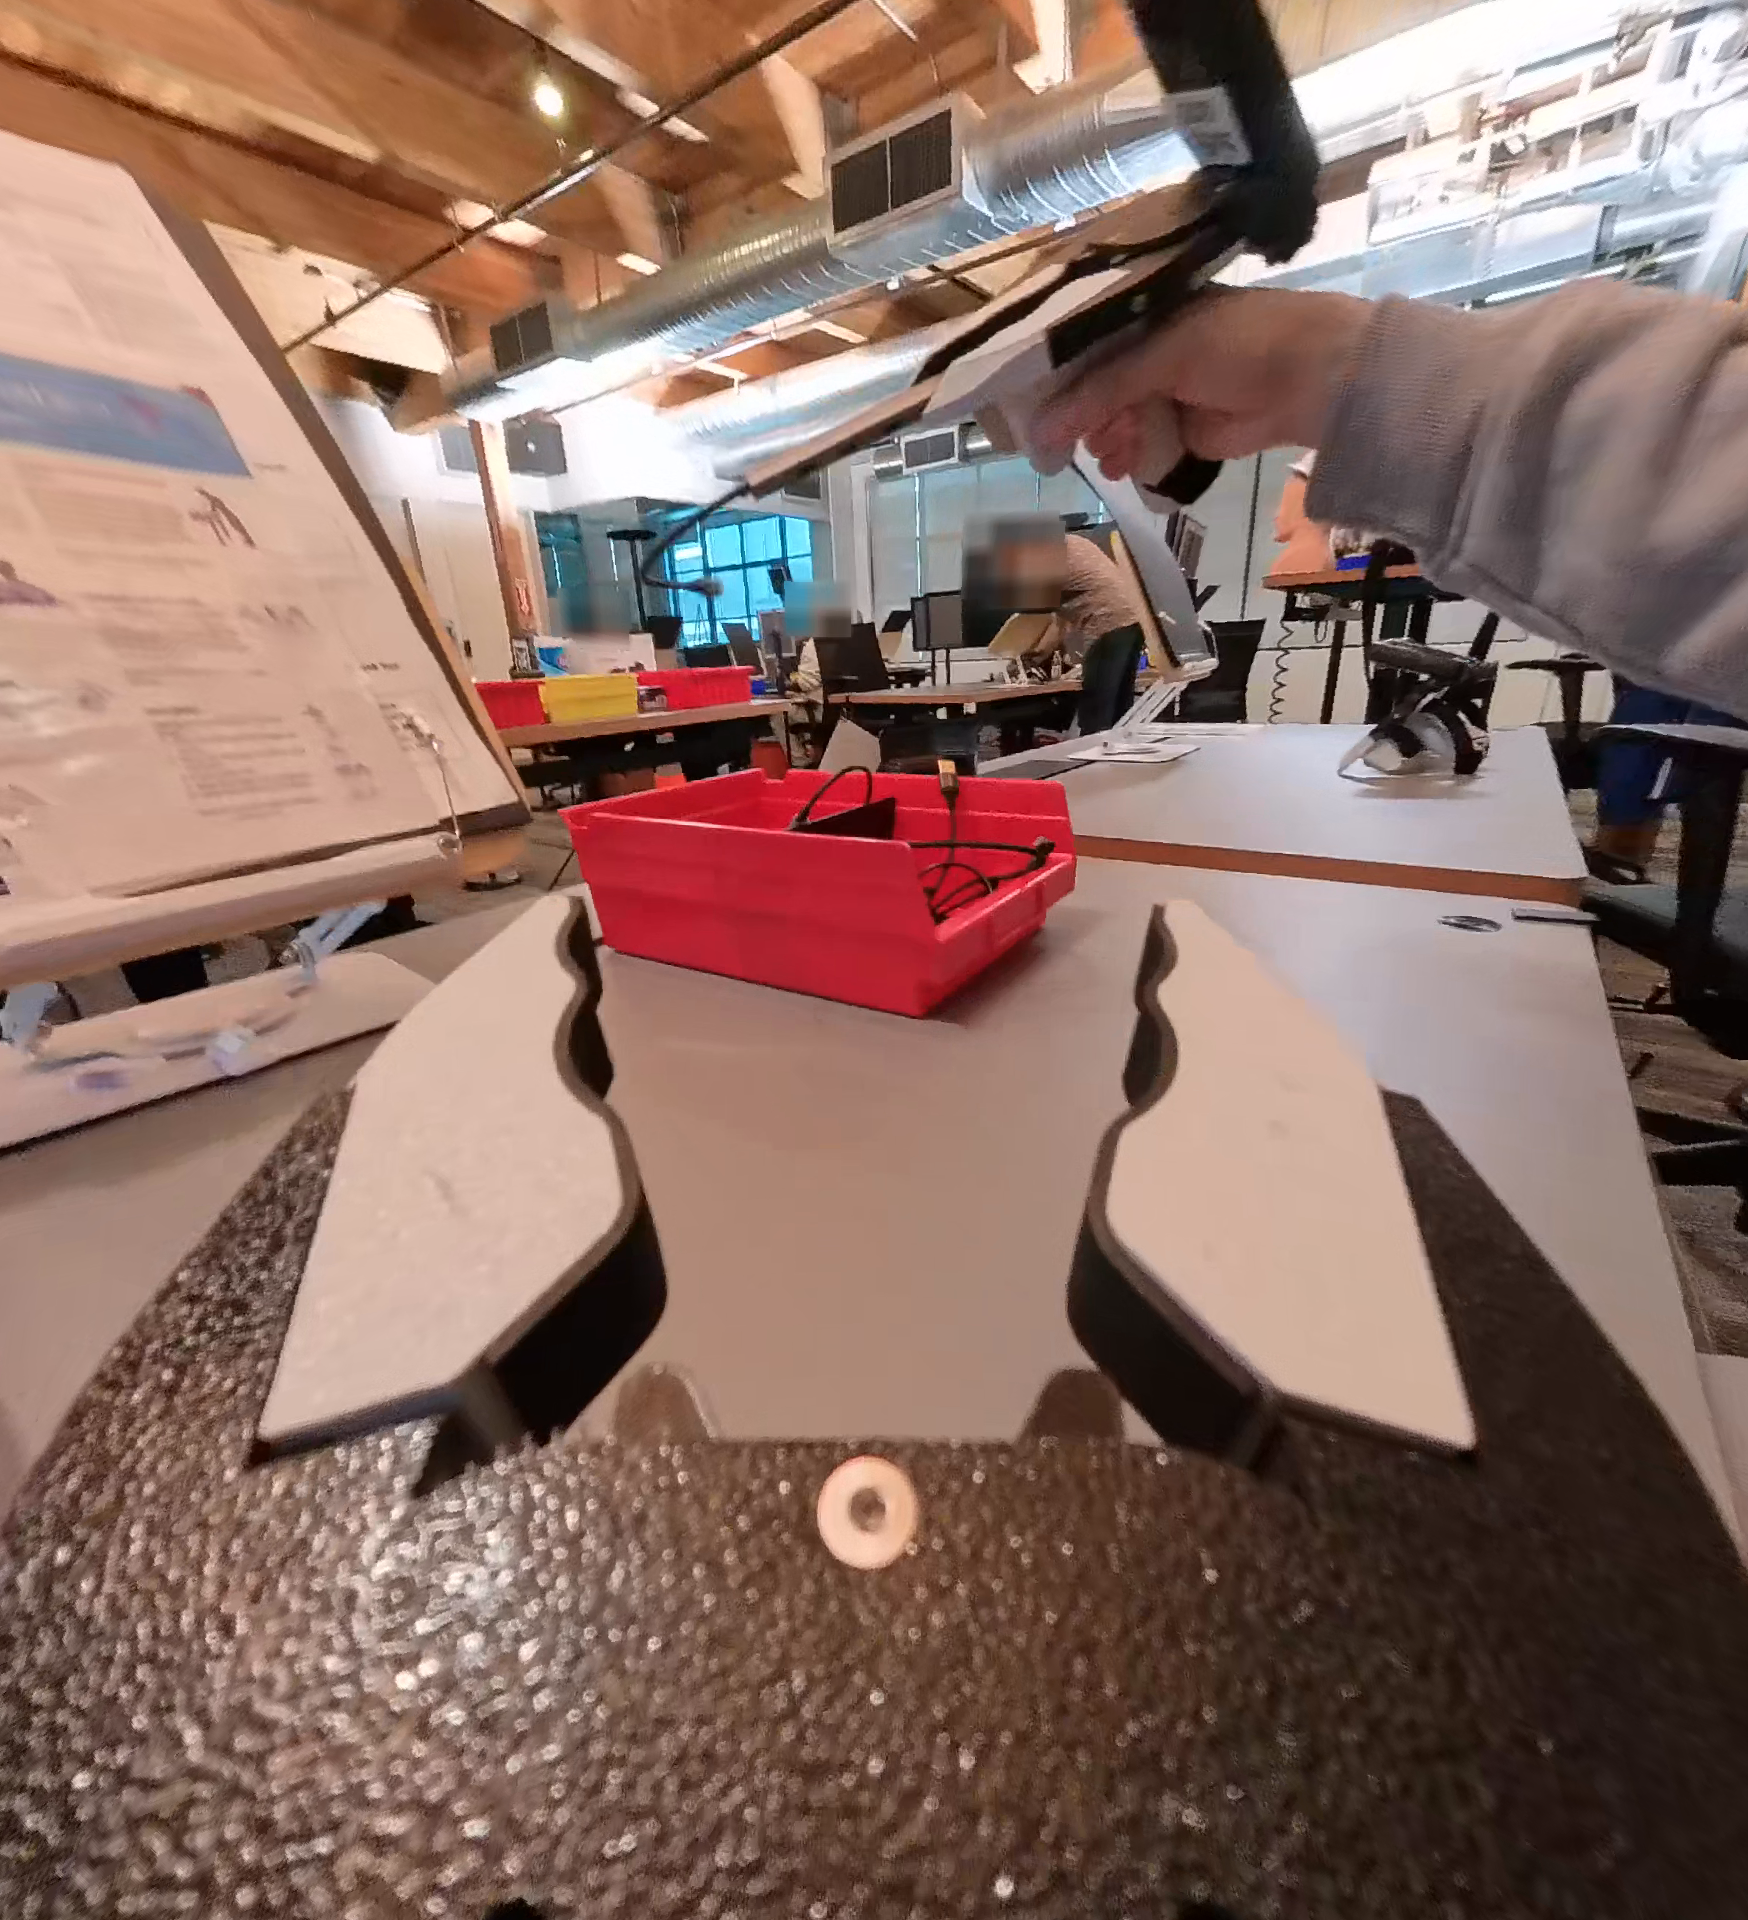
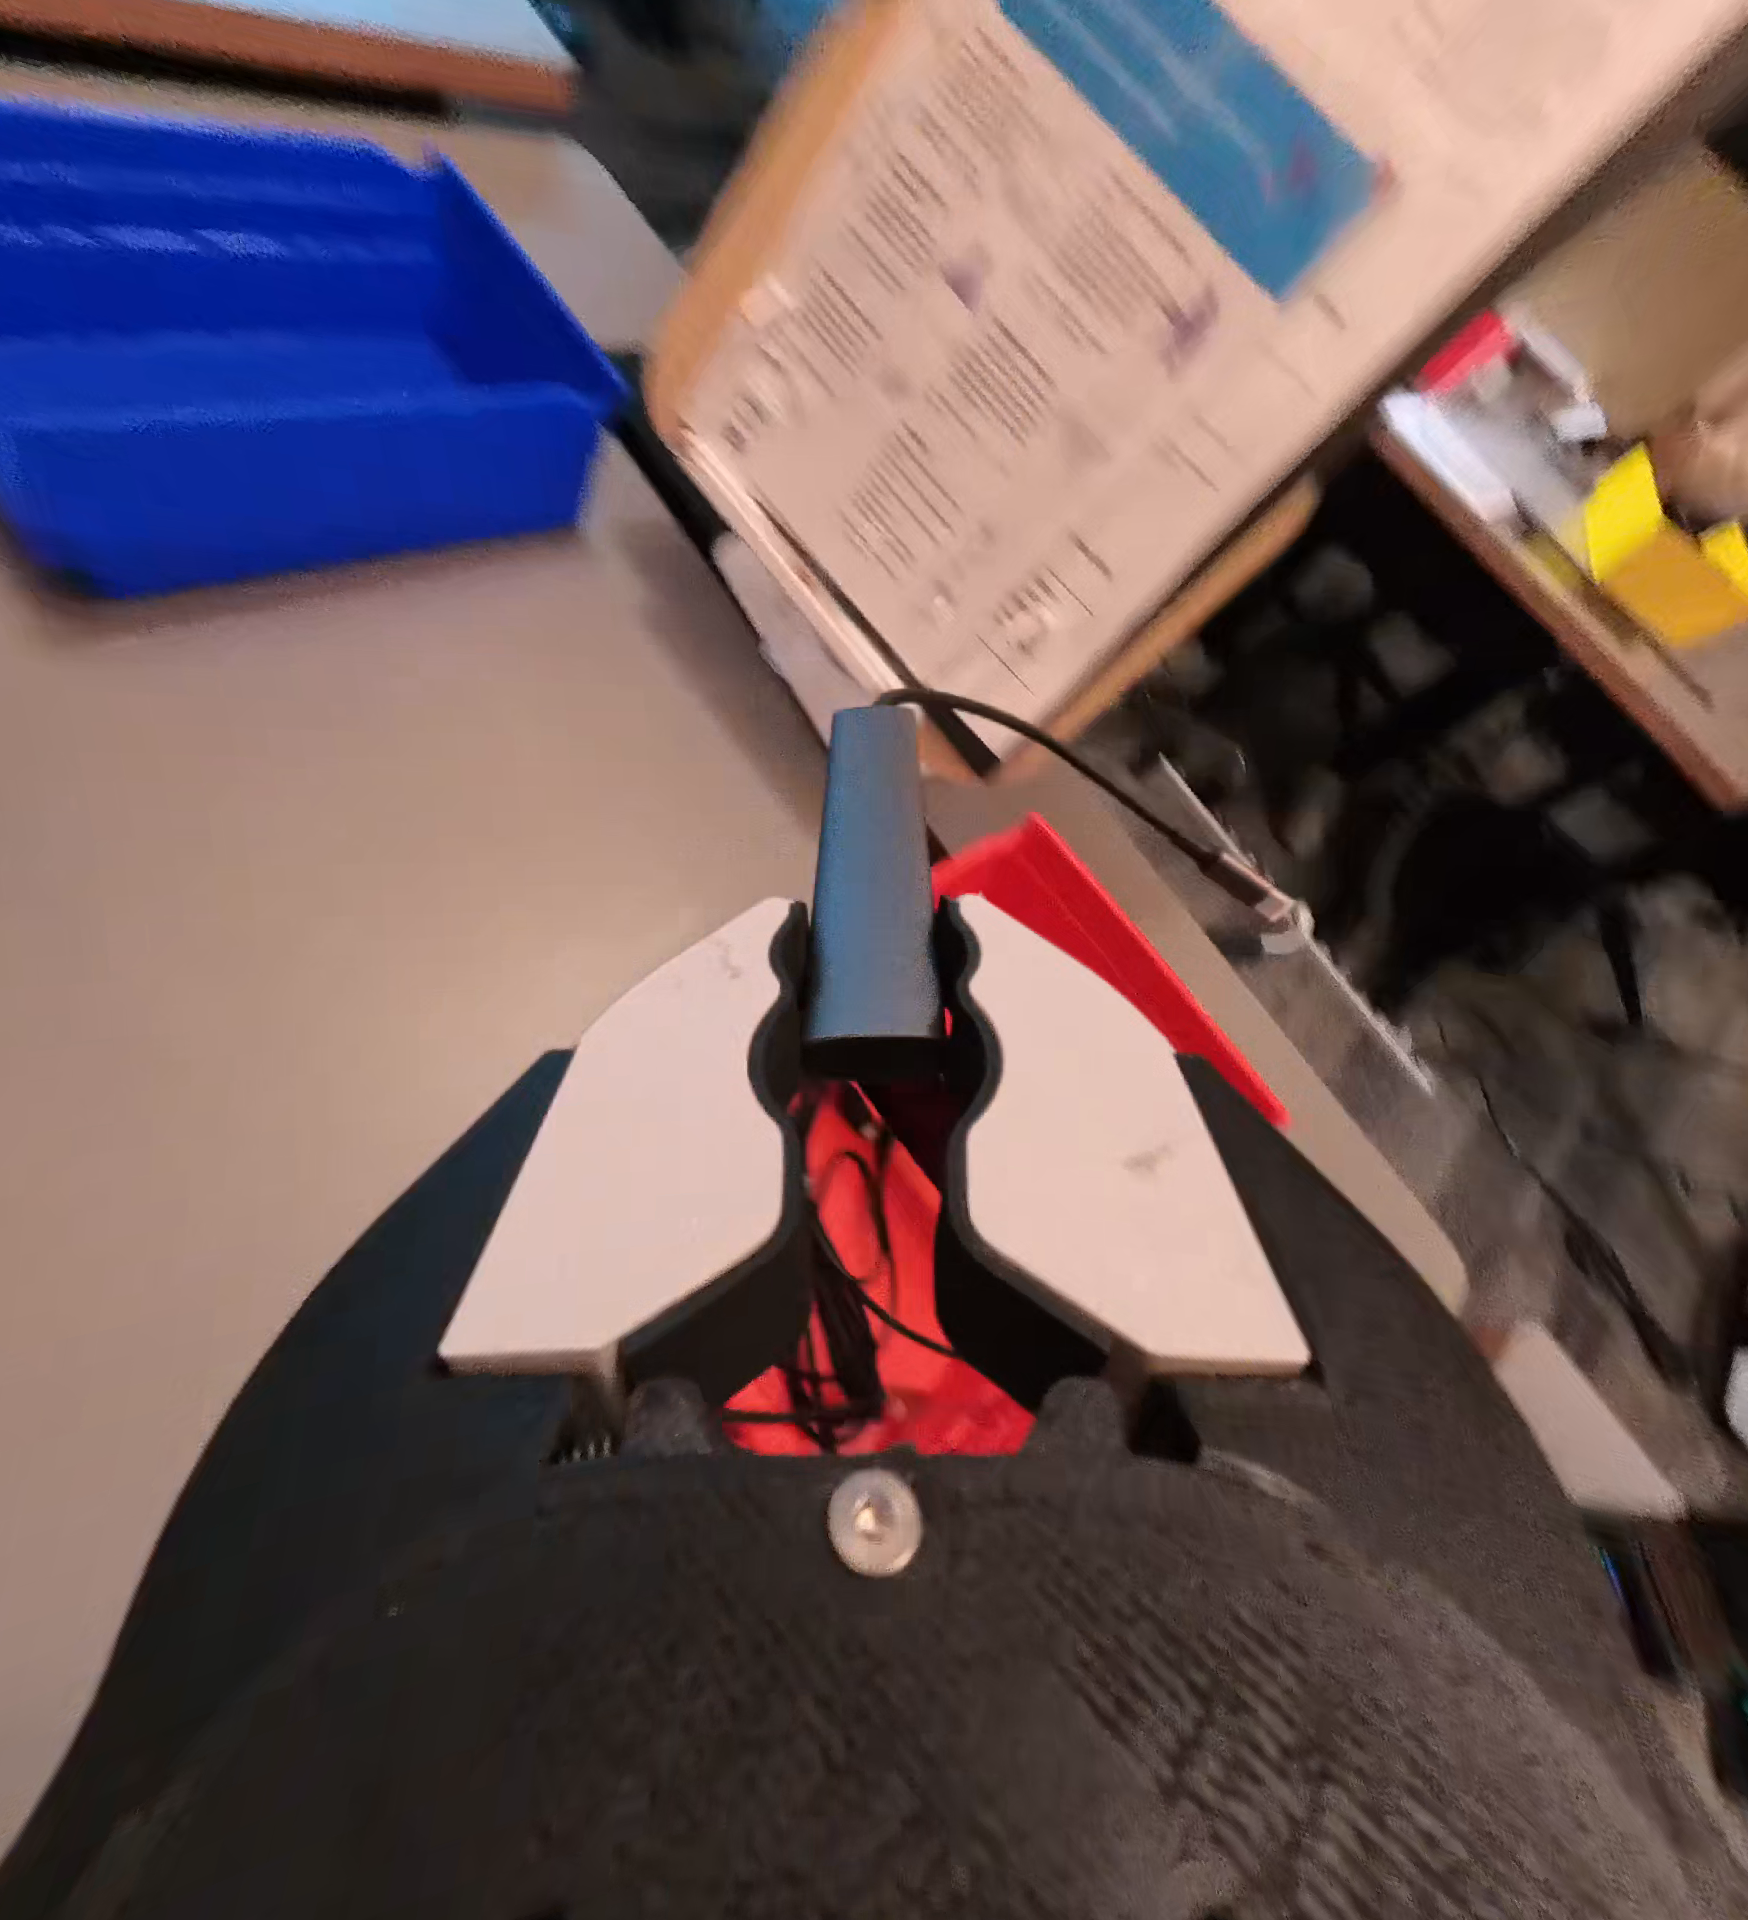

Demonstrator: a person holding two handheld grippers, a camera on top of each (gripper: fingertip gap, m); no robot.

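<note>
My left gripper [image 1: 870,920] is open and empty, low over the grey table [image 1: 849,1226], pointing at a red bin [image 1: 766,914]. The bin holds black cables [image 1: 974,873] and a small black device [image 1: 849,816]. My right gripper [image 2: 870,920] is shut on a slim black device [image 2: 865,810] with a thin black cable [image 2: 1057,758] trailing from its far end. It hangs above the red bin [image 2: 1088,935], whose cables show between the jaws. In the left wrist view a hand holds the right gripper [image 1: 953,405] high above the bin.
A tilted stand with a printed sheet [image 1: 122,520] is left of the bin and also shows in the right wrist view [image 2: 1005,312]. A blue bin [image 2: 226,343] sits on the table. A second table [image 1: 1317,800] and office chairs [image 1: 1732,935] are at the right. The left gripper's tips are roughly 35 cm from the right gripper's.
</note>
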